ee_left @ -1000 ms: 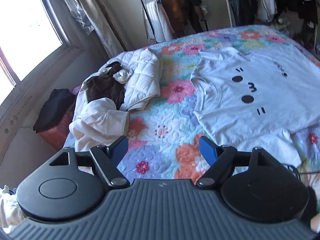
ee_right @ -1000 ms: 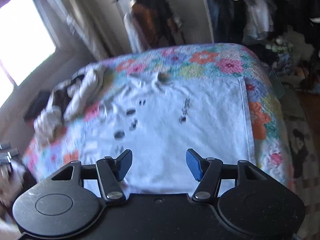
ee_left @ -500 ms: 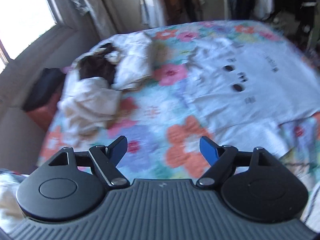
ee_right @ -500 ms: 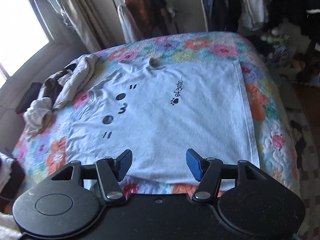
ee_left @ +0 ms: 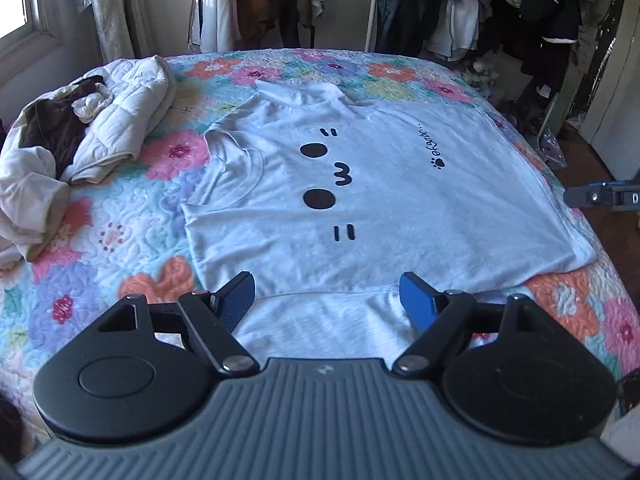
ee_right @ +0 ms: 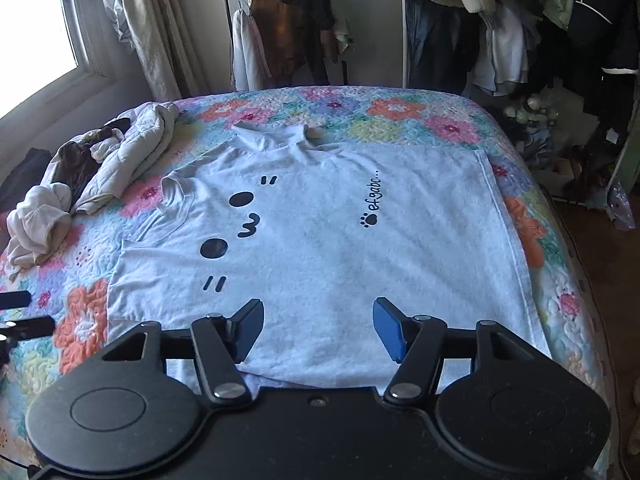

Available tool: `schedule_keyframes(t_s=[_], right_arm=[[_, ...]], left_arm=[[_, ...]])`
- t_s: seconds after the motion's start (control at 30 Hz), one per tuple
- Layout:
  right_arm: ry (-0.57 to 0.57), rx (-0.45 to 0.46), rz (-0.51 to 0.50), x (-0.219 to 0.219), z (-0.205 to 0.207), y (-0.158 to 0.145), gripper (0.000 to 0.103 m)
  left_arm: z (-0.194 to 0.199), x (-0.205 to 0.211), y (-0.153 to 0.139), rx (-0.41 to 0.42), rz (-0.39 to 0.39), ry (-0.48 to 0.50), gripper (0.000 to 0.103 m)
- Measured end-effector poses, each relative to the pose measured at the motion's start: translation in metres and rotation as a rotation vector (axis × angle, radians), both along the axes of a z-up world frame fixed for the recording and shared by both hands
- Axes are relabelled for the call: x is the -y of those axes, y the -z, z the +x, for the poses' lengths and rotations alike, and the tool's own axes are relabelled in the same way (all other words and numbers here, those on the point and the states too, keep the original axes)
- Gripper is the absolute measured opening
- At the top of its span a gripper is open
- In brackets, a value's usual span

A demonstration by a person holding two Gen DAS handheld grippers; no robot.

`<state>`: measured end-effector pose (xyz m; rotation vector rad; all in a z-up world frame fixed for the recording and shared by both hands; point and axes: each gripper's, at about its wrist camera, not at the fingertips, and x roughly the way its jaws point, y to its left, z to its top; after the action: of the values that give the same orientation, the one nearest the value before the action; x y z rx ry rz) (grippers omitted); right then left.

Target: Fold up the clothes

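Note:
A white T-shirt (ee_left: 384, 200) with a black cat-face print lies spread flat on the floral quilt, neck to the left, hem to the right; it also shows in the right wrist view (ee_right: 340, 248). My left gripper (ee_left: 327, 300) is open and empty, hovering over the shirt's near sleeve. My right gripper (ee_right: 318, 330) is open and empty, above the shirt's near edge. The right gripper's fingers (ee_left: 600, 197) show at the right edge of the left wrist view.
A heap of clothes with a white puffer jacket (ee_left: 120, 120) and brown garment lies at the bed's left (ee_right: 92, 176). The floral quilt (ee_left: 132, 248) covers the bed. Clothes racks (ee_right: 480, 20) stand behind. A window (ee_right: 36, 32) is at left.
My left gripper has swung right, from over the bare quilt and clothes heap to over the shirt's near sleeve. My right gripper has shifted slightly nearer the shirt.

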<state>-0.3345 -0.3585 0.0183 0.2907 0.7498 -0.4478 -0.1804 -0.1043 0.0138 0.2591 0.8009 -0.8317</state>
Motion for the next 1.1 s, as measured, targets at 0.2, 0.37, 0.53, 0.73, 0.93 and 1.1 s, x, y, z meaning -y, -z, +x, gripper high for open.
schedule_keyframes(t_s=[0.2,0.37,0.53,0.73,0.93,1.1], right_arm=[[0.013,0.012,-0.017,-0.015,-0.002,-0.001,0.066],[0.018,-0.005,-0.002,-0.019,-0.001,0.006,0.066],[0.014,-0.004,-0.004,-0.022,-0.002,0.006,0.066],[0.005,-0.011,-0.014,-0.023,-0.002,0.007,0.066],[0.009,-0.010,-0.010,-0.022,-0.003,0.008,0.066],[0.009,-0.011,0.000,-0.020,-0.004,0.010,0.066]], left_arm=[[-0.014,0.015,0.005,-0.027,-0.030,0.019,0.087],[-0.023,0.021,0.013,-0.060,-0.048,0.024,0.090],[-0.033,0.030,0.022,-0.054,-0.018,0.041,0.095],[-0.044,0.038,0.023,-0.030,0.000,0.068,0.097],[-0.048,0.041,0.022,-0.025,0.004,0.078,0.097],[-0.047,0.040,0.023,-0.020,0.010,0.063,0.097]])
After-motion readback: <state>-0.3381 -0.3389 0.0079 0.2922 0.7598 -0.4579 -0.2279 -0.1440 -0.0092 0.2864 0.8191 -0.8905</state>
